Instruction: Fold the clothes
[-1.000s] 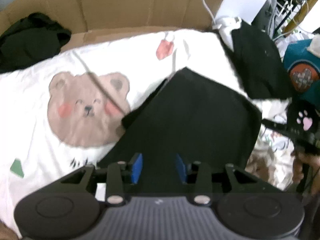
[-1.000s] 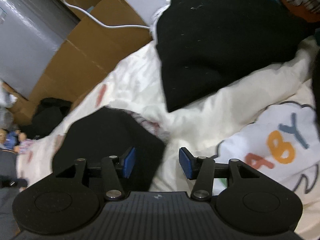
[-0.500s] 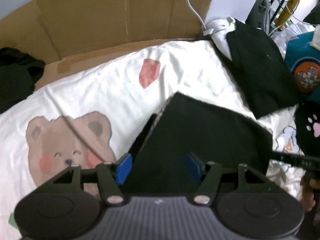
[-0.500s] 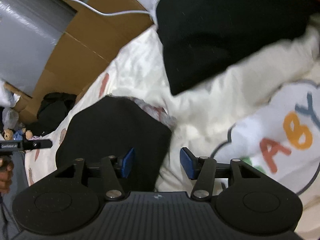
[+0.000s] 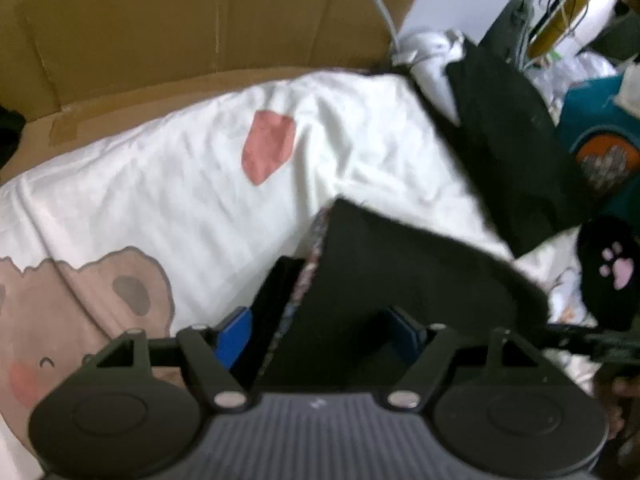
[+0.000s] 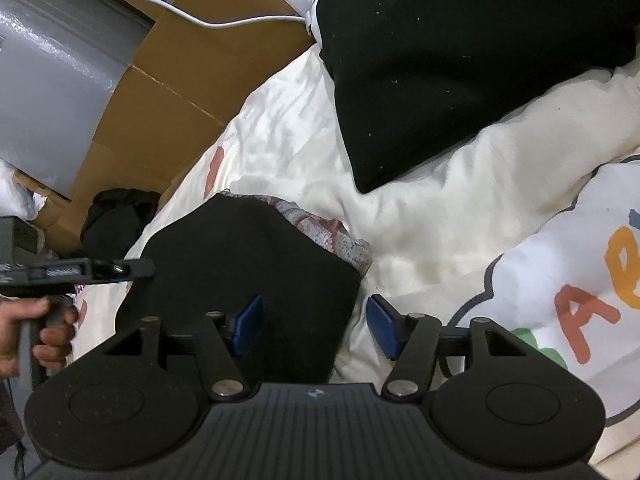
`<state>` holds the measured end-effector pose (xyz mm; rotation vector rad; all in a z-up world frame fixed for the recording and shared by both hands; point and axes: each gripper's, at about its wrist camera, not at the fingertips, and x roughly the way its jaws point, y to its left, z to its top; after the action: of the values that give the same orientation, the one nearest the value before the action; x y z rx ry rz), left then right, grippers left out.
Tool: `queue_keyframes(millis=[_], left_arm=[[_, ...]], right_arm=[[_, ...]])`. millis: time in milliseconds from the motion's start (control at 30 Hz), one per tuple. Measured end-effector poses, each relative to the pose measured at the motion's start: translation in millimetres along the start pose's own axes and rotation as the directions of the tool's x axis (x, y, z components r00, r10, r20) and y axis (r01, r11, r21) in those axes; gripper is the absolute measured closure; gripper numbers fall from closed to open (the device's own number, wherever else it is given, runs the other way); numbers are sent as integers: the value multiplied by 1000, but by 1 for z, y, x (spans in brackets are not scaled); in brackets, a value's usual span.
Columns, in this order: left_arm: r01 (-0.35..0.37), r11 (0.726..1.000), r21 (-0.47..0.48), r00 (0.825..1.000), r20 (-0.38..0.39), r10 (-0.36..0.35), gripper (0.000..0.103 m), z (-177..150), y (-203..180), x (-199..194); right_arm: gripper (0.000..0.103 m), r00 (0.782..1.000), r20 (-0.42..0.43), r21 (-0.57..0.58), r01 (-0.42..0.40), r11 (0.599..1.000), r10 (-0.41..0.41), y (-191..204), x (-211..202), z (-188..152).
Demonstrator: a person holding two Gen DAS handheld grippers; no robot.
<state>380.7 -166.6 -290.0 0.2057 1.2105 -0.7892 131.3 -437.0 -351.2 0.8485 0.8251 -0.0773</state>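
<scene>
Looks like somebody's bedroom at home: a bed with a white bear-print duvet, black clothes piled on it, flattened cardboard along the side, a white charging cable trailing over.

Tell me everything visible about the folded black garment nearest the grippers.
The folded black garment looks like soft matte knit, lying flat in a roughly rectangular fold on the white printed bedsheet. A patterned grey-pink inner layer peeks out along one edge. Both the left gripper and right gripper are above it, fingers opening, gripping nothing.
</scene>
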Motion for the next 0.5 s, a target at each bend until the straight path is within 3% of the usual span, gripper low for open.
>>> queue_keyframes(millis=[133, 367, 500], left_arm=[[71, 997, -21, 997, -14, -71, 25, -2, 11, 10], [182, 983, 29, 983, -40, -181, 24, -2, 21, 10], [181, 982, 48, 982, -70, -177, 22, -4, 23, 18]], right_arm=[[40, 1000, -10, -9, -22, 1000, 22, 3, 1, -2], [40, 997, -44, -3, -56, 998, 56, 4, 6, -5], [40, 997, -49, 7, -63, 998, 63, 3, 9, -5]])
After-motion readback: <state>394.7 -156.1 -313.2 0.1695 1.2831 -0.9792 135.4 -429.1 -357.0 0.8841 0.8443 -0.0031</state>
